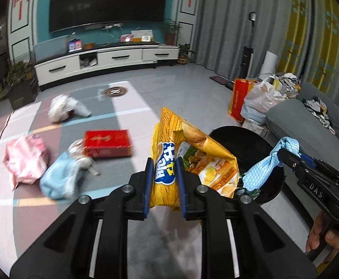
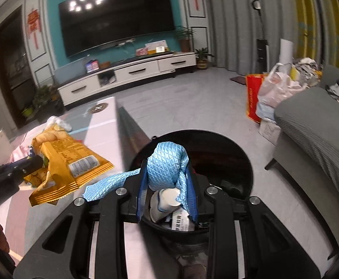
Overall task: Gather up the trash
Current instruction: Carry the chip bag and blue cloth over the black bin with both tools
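Mat (image 1: 11,209) is lying across the floor, carrying loose litter. Bin (image 2: 244,158), black and round, is standing beside the mat's edge, near the grey sofa (image 2: 313,134); a white cup (image 2: 167,200) and paper scraps are lying inside it. Chip bag (image 1: 169,162), yellow, is hanging just left of the bin's rim, with the left gripper (image 1: 163,186) pinching it between narrowed jaws. Red box (image 1: 108,143) is resting flat on the mat, touching a blue bag (image 1: 58,181); a pink bag (image 1: 25,160) is lying just beside them, and white wrapping (image 1: 62,108) is sitting farther off. Blue cloth (image 2: 167,162) is dangling over the bin's mouth, with the right gripper (image 2: 167,183) clamping it between its jaws.
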A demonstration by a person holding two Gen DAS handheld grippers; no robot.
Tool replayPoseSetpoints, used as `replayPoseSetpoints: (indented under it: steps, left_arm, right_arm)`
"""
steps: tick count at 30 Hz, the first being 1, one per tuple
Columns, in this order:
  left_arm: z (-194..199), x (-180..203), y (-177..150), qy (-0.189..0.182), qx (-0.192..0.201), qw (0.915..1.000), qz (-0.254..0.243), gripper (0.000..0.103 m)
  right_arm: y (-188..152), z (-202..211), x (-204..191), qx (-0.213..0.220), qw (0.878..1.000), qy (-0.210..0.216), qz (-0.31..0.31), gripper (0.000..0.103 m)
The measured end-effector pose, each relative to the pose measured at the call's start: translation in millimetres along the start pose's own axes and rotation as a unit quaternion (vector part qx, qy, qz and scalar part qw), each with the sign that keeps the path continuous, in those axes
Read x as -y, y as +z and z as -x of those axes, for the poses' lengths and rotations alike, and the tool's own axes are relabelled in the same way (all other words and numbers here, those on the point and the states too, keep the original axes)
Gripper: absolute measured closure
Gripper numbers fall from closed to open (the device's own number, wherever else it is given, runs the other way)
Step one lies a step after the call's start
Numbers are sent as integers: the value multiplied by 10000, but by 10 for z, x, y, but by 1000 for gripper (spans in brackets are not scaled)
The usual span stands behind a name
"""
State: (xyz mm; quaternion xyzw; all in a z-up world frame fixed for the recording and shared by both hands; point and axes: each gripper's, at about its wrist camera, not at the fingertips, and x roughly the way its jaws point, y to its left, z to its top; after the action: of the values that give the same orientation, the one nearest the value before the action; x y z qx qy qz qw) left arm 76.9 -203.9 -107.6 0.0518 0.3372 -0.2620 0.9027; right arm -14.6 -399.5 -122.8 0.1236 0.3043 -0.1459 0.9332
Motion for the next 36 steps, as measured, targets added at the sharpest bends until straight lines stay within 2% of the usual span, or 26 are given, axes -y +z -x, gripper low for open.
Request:
replayPoseSetpoints:
  steps: [11, 21, 30, 36]
  left_arm:
    - [-433, 551, 188, -46, -198, 9992, -333, 82]
    - [-813, 911, 139, 32, -529, 9956, -773, 80]
    - [-1024, 1113, 66, -37, -768, 9916, -1044, 79]
    - [-1124, 1175, 18, -67, -919, 9893, -1129, 77]
  right_arm:
    - [21, -84, 358, -103, 9980, -286, -557, 73]
    - [-28, -264, 496, -300, 9959, -652, -554, 73]
    - [-43, -378, 541, -505, 9952, -661, -515, 73]
    - [-56, -479, 598, -731, 9940, -475, -654, 72]
